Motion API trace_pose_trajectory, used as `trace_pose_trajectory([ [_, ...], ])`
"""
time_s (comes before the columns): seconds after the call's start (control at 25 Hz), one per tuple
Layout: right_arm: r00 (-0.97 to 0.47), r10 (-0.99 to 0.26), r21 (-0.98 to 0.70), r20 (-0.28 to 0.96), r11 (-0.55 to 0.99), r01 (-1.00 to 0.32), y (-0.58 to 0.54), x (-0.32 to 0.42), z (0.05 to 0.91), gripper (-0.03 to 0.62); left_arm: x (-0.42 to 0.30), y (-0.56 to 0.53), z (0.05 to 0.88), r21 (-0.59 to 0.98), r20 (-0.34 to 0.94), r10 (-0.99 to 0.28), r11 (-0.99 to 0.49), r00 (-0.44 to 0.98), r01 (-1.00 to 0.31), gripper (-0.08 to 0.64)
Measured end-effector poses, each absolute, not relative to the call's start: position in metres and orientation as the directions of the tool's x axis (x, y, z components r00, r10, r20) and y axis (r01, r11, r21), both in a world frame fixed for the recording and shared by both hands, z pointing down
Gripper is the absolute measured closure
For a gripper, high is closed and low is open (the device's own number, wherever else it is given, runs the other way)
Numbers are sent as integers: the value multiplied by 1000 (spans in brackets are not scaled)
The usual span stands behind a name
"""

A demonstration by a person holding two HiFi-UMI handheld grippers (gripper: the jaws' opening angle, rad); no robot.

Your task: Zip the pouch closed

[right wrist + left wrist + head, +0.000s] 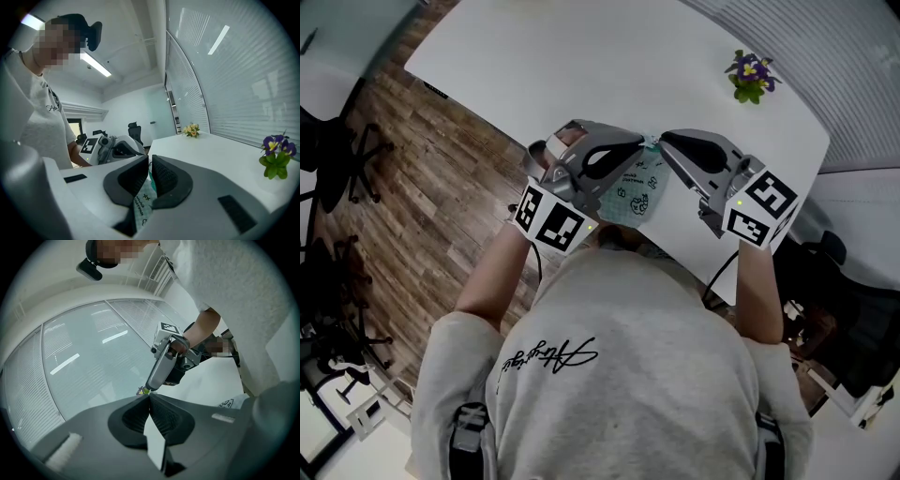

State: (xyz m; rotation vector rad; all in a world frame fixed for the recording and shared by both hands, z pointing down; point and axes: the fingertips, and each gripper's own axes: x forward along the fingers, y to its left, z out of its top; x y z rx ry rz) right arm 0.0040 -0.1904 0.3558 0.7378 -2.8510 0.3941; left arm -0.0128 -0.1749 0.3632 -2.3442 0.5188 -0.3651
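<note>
Pouch: my pale pouch [636, 195], printed with small dark doodles, is held up between my two grippers at the near edge of the white tabletop [581, 66]. I cannot tell what is inside it, nor how far its zip is drawn.
Left gripper: my left gripper [639, 145] comes at the pouch from 9 o'clock. Its fingers [133, 418] are pressed together on a thin pale edge of the pouch.
Right gripper: my right gripper [666, 141] comes in from 3 o'clock. Its fingers [164, 178] are all but together, pinching the printed fabric, which hangs down below them, with a bit of teal showing in the slit.
Head view only: both grippers at once, their tips nearly meeting at 12 o'clock of the pouch, and my grey sweatshirt [609, 375] at 6 o'clock.
Left gripper view only: the right gripper seen head-on just past my fingertips, a bare forearm behind it.
Right gripper view only: the yellow flowers [191, 130] far down the tabletop at 12 o'clock, and the left gripper at 9 o'clock.
Purple flowers: the purple flowers [752, 75] stand on the tabletop at 1 o'clock of the pouch, well apart from it.
Room: a wooden floor [422, 169] at 9 o'clock with dark office chairs [347, 159] on it, and slatted blinds [243, 84] along a curved glass wall past the tabletop.
</note>
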Motion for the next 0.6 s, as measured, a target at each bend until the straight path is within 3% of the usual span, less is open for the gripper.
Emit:
trace_pose_trajectory([
  [0.2, -858, -469, -258, 209, 820, -511, -190, 9, 358, 561, -14, -174, 359, -686, 90, -465, -670, 880, -284, 558],
  [0.44, -895, -440, -481, 69, 772, -416, -185, 12, 359, 575, -15, -173, 355, -692, 72, -474, -658, 878, -298, 557],
  [0.6, -899, -436, -539, 41, 748, -388, -187, 14, 362, 571, -17, -177, 352, -697, 63, -481, -648, 874, -307, 557],
])
